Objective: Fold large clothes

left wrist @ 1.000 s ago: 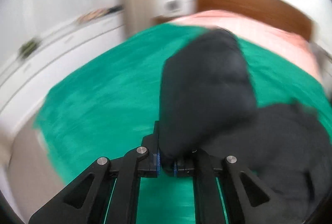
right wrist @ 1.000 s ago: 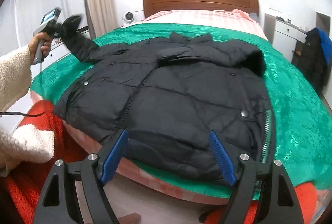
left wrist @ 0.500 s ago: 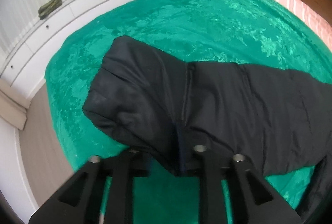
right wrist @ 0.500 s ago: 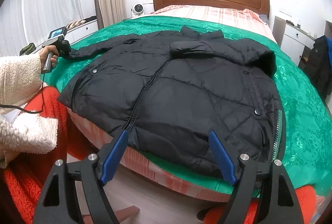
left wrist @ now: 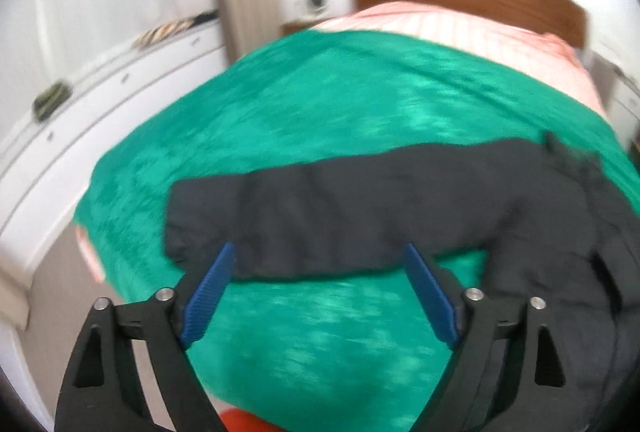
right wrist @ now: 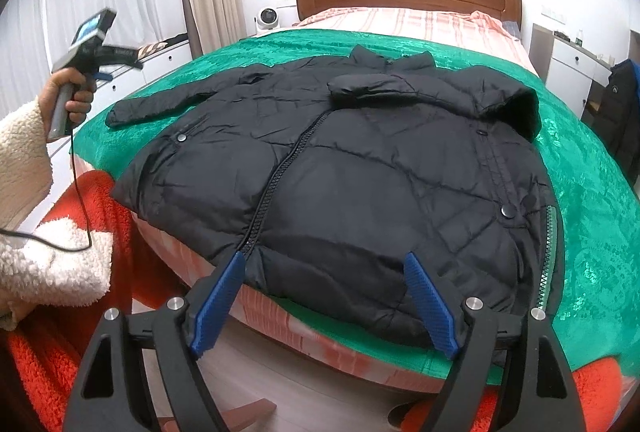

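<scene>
One jacket [right wrist: 360,168], two grippers, fingers spread.

Both grippers gape empty, blue pads wide apart — the left gripper [left wrist: 320,292] raised in the left hand [right wrist: 72,92], the right gripper [right wrist: 326,302] near and low.
</scene>
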The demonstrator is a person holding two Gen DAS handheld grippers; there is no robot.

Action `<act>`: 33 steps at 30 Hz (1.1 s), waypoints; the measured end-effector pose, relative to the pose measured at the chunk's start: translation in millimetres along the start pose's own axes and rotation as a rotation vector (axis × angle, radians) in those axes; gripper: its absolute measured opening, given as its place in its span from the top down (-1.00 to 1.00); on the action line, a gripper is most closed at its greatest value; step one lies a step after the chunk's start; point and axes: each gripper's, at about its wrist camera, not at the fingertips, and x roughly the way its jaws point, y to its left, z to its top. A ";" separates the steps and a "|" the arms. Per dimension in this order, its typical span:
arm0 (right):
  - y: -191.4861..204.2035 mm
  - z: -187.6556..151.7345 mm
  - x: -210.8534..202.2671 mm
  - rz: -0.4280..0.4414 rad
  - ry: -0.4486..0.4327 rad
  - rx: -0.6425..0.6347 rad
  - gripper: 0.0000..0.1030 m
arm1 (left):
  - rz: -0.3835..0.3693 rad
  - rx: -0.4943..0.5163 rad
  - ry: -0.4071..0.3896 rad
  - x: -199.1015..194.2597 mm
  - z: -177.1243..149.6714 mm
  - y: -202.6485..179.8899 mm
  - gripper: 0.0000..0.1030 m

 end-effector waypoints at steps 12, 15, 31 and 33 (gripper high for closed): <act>-3.8 -1.3 -4.5 -0.007 -0.009 0.013 -0.58 | -0.329 0.181 -0.018 -78.5 -33.2 -135.5 -0.82; -4.9 -1.6 -3.6 -0.003 -0.008 0.015 -0.58 | -0.367 0.189 -0.004 -85.6 -42.8 -151.2 -0.83; -5.7 -2.6 -0.9 -0.005 0.003 0.018 -0.59 | -0.340 0.188 0.106 -67.9 -95.9 -169.1 -0.83; -5.0 -2.5 -0.2 -0.004 0.005 0.016 -0.59 | -0.330 0.198 0.101 -67.3 -98.2 -169.4 -0.83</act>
